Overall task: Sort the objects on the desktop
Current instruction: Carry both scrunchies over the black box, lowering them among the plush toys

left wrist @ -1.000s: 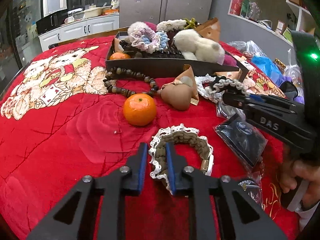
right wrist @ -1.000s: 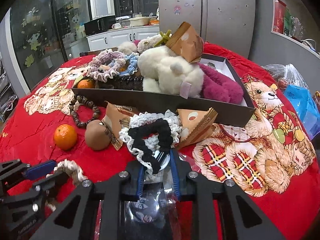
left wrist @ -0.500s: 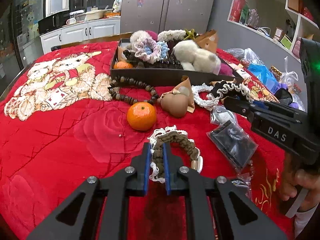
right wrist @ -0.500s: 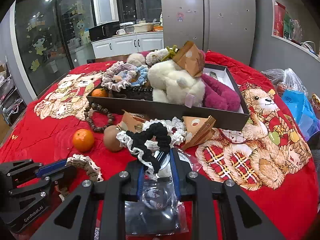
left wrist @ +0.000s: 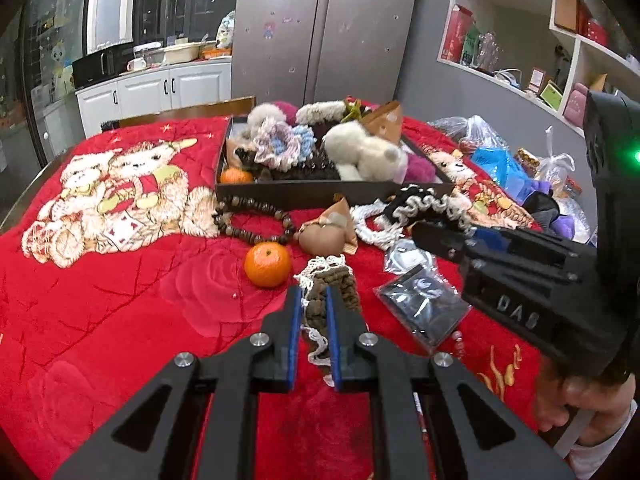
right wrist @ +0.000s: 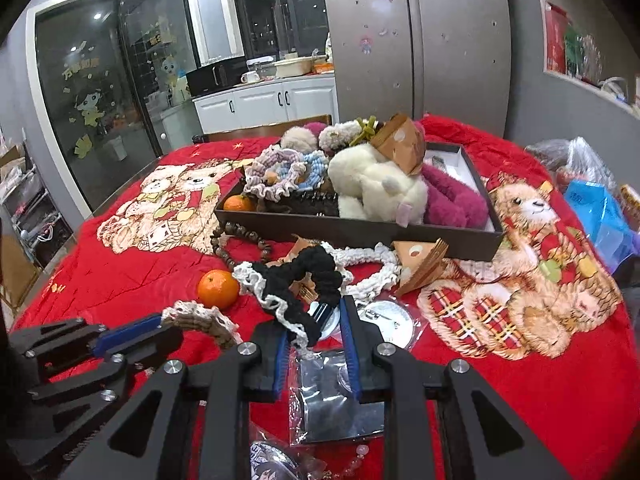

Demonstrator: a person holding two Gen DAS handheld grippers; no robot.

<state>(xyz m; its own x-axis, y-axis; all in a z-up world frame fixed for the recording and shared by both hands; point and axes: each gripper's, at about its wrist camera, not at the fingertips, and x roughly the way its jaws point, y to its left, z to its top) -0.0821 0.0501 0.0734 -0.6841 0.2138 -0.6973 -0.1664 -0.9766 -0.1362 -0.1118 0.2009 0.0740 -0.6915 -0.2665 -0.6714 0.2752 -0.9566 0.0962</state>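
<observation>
A brown braided scrunchie with cream lace trim (left wrist: 329,292) is clamped by the left gripper (left wrist: 313,336). A black lace-edged scrunchie (right wrist: 298,280) is pinched by the right gripper (right wrist: 314,354). The dark rectangular cardboard tray (right wrist: 360,230) lies straight ahead, nearer the right.

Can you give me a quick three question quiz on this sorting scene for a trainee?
1. True or false: the left gripper is shut on the brown scrunchie.
2. What does the right gripper hold? A) black scrunchie B) bead bracelet C) foil pouch
3. Fill in: the loose orange lies on the red ____.

Key: 1 true; 2 A; 3 blanket.
</observation>
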